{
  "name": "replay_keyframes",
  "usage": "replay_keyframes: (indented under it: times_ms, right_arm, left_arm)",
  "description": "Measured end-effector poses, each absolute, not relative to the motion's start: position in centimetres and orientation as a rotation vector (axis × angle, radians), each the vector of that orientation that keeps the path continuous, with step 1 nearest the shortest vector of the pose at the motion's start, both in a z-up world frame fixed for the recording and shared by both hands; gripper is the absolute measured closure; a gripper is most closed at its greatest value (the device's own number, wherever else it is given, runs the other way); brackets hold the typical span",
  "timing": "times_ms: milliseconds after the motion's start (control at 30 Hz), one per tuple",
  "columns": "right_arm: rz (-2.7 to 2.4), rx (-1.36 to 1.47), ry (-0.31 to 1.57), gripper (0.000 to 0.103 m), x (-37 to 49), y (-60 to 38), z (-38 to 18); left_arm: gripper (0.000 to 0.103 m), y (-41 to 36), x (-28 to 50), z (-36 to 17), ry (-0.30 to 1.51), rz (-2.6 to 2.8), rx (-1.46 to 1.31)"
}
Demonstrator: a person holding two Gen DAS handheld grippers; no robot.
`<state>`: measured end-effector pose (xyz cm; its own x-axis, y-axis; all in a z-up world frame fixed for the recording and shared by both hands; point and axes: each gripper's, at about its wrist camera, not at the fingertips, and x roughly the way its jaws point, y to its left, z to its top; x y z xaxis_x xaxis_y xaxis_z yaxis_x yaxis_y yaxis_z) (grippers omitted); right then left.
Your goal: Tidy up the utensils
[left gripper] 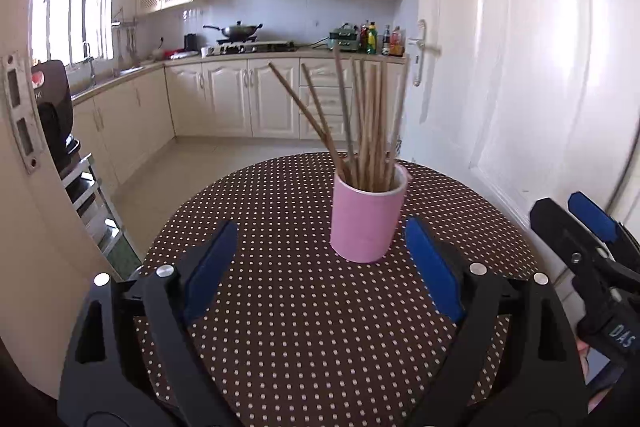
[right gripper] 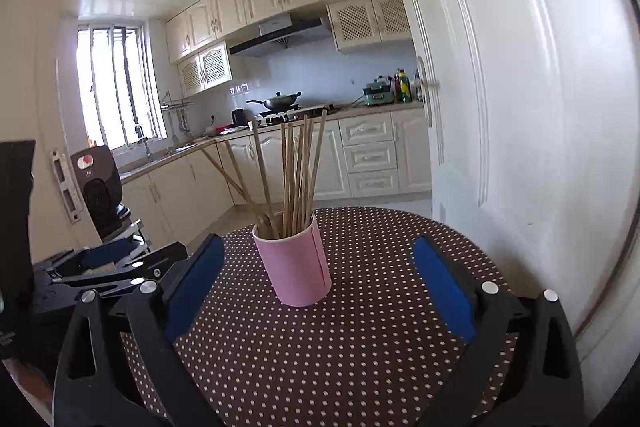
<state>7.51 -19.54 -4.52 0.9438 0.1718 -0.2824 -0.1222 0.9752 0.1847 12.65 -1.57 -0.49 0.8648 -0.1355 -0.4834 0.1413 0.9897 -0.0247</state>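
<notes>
Cream kitchen cabinets and a bright window fill the background; in front of me is a round table [left gripper: 280, 307] under a brown cloth with white dots. Toward its far side stands a pink cup [left gripper: 366, 217], upright, holding a bundle of wooden chopsticks [left gripper: 368, 131]. Most stand nearly straight, while a few lean out to the left. No loose utensils show on the cloth.

My left gripper [left gripper: 320, 267] hovers low over the table with its blue-padded jaws spread wide and nothing between them; the cup sits just beyond the tips, nearer the right pad. My right gripper [right gripper: 320, 275] is likewise spread and empty, and the cup appears between its pads, closer to the left one.

I judge the sorting nearly or fully done. If I still need to tidy the leaning sticks, I would steady the cup with one gripper, close the other gently on a stray stick high up, and ease it upright, since a tall bundle could tip the cup over.
</notes>
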Motion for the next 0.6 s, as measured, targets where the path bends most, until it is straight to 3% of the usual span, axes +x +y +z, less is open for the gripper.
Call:
replay_keyframes:
  times_ms: [600]
  right_arm:
    - [0.190, 0.049, 0.185, 0.008, 0.5, -18.9, -2.8]
  left_arm:
    - [0.012, -2.0, 3.9, 1.3, 0.331, -0.129, 0.019]
